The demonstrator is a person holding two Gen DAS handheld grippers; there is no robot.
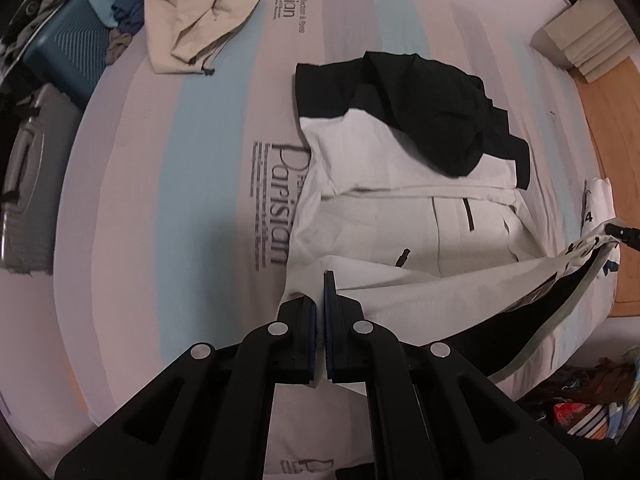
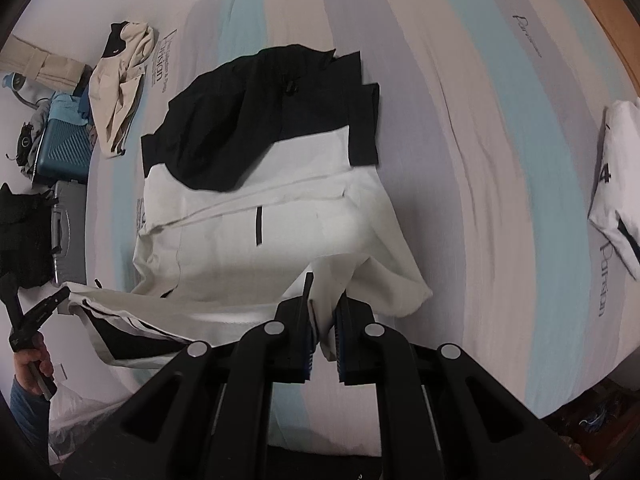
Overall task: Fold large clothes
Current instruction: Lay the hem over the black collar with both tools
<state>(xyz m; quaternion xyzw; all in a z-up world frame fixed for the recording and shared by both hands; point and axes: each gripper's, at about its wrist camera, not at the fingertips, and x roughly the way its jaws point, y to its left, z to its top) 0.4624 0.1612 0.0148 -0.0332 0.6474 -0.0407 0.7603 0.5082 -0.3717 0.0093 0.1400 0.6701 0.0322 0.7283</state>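
Observation:
A white and black jacket [image 1: 400, 184] lies on the striped bed, black hood end far from me, sleeves folded in. It also shows in the right wrist view [image 2: 256, 208]. My left gripper [image 1: 322, 300] is shut on the jacket's near hem corner and lifts it. My right gripper [image 2: 324, 304] is shut on the other hem corner, with white cloth bunched between its fingers. The hem hangs stretched between the two grippers, showing a dark lining [image 1: 532, 312]. The left gripper and the hand holding it show in the right wrist view [image 2: 52, 304].
A beige jacket [image 1: 200, 12] lies crumpled at the far end of the bed. A folded white garment [image 2: 616, 184] lies at the right side. A teal suitcase [image 1: 60, 52] and a grey suitcase [image 1: 24, 168] stand beside the bed. The striped sheet [image 1: 180, 200] surrounds the jacket.

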